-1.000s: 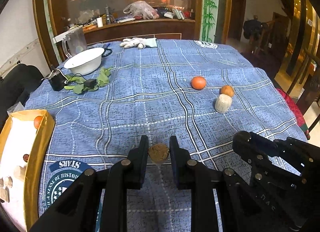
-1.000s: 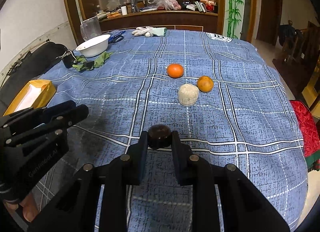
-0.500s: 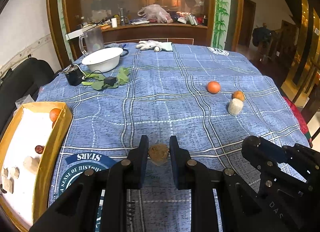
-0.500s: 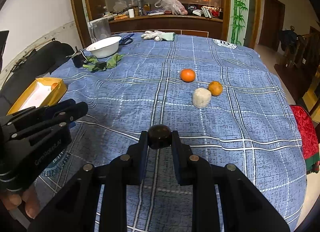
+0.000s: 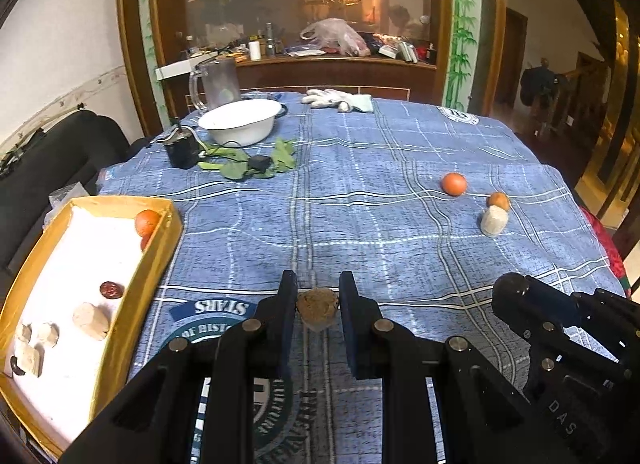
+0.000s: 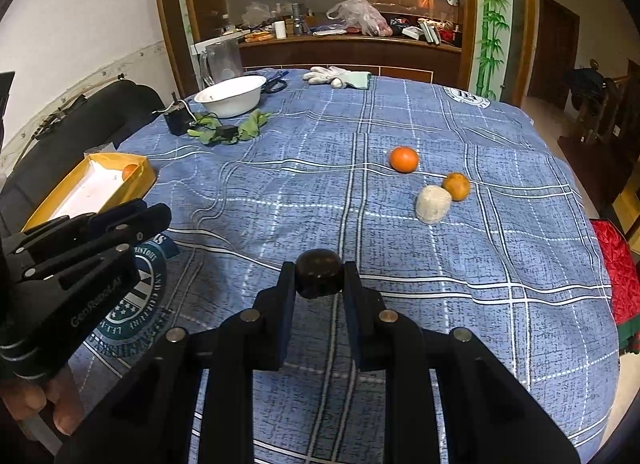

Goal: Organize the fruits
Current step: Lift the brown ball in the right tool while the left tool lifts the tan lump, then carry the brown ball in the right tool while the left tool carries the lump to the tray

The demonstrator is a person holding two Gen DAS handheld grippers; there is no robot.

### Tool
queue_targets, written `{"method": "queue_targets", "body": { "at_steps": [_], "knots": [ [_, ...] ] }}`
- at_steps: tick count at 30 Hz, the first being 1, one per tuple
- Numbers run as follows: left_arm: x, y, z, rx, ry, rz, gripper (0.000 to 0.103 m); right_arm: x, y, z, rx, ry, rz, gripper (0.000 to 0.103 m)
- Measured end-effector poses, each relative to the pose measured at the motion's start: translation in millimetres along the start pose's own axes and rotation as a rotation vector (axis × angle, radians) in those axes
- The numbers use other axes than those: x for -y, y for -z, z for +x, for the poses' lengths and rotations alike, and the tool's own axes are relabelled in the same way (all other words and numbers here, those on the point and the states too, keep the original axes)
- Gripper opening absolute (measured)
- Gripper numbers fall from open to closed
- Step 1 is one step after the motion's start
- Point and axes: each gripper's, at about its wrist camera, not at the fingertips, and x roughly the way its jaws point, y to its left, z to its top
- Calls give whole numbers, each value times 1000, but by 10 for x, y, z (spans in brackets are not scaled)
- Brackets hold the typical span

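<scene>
Round table under a blue plaid cloth [image 5: 360,199]. Resting on it: yellow cardboard tray [image 5: 132,304] at left edge, white enamel basin [image 5: 240,121], green leaves [image 5: 280,155], white work gloves [image 5: 336,99], bright orange [image 5: 454,183], duller orange [image 5: 499,200] touching pale beige lump [image 5: 494,221].
</scene>
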Motion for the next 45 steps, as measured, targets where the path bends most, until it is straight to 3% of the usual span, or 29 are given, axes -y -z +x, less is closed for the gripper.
{"method": "queue_targets", "body": {
  "at_steps": [32, 45],
  "knots": [
    [-783, 160, -97, -7, -99, -122, 20, -747, -119, 230, -18, -115, -95, 25],
    [-1346, 254, -218, -5, -174, -217, 20, -1073, -169, 281, -19, -159, -141, 25]
  ]
}}
